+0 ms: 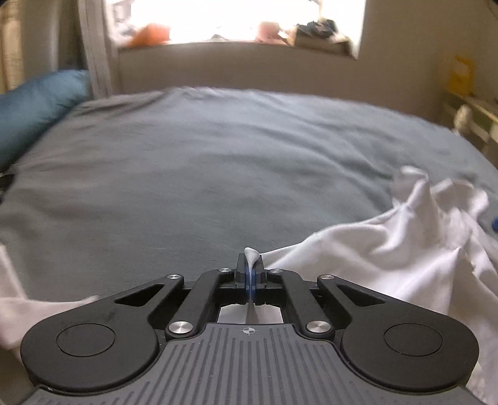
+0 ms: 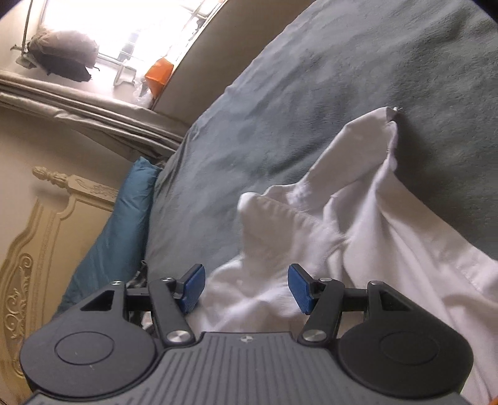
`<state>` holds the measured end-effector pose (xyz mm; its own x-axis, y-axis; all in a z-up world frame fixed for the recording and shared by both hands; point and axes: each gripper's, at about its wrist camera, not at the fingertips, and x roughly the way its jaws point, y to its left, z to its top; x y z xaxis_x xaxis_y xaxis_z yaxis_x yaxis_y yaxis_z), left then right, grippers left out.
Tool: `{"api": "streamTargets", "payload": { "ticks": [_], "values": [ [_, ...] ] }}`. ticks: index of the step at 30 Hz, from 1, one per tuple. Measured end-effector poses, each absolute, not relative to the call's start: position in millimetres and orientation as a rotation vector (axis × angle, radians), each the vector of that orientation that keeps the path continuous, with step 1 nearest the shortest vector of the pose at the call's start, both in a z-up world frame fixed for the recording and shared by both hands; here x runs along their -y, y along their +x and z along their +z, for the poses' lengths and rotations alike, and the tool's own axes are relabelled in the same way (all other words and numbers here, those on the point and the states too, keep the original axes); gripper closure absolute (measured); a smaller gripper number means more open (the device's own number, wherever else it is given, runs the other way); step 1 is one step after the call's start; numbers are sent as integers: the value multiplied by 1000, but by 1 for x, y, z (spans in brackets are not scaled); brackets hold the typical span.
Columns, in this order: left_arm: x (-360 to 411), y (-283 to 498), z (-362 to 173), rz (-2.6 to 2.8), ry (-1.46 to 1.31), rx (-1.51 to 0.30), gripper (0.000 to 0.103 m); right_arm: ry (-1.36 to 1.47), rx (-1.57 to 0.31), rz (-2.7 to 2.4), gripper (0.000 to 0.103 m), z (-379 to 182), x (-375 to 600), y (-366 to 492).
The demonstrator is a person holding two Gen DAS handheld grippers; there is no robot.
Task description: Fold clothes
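A white garment (image 1: 389, 246) lies crumpled on the grey-blue bedsheet (image 1: 202, 174), spreading to the right in the left wrist view. My left gripper (image 1: 251, 264) is shut on an edge of this white garment, with a small tuft of cloth poking up between the blue pads. In the right wrist view the same white garment (image 2: 358, 224) lies bunched, one corner stretched up and away. My right gripper (image 2: 246, 285) is open just above the cloth, its blue pads (image 2: 194, 288) wide apart and holding nothing.
A teal pillow (image 1: 34, 106) lies at the bed's left end, beside a cream carved headboard (image 2: 37, 249). A bright window with objects on the sill (image 1: 236, 28) sits beyond the bed. Shelving (image 1: 467, 112) stands at the right. More white cloth (image 1: 12, 299) hangs at lower left.
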<state>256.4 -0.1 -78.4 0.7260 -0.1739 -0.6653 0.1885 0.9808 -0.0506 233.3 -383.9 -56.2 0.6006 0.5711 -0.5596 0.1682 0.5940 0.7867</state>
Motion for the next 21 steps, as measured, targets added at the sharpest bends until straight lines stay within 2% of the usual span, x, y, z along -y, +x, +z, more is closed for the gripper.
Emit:
{"api": "streamTargets", "payload": {
  "ticks": [6, 14, 17, 18, 20, 21],
  "values": [
    [-20, 261, -91, -93, -77, -789, 102, 827, -951, 235, 41, -70, 375, 248],
    [-18, 256, -90, -9, -87, -770, 99, 678, -983, 224, 41, -85, 333, 304],
    [-17, 254, -91, 5, -85, -770, 99, 603, -1008, 185, 44, -90, 319, 321],
    [-17, 254, -91, 5, -85, -770, 99, 582, -996, 180, 48, -88, 317, 322],
    [-18, 255, -92, 3, -85, -772, 99, 541, -972, 171, 65, -86, 312, 325],
    [-19, 256, -92, 1, -85, -771, 98, 521, -960, 166, 87, -85, 310, 326]
  ]
}}
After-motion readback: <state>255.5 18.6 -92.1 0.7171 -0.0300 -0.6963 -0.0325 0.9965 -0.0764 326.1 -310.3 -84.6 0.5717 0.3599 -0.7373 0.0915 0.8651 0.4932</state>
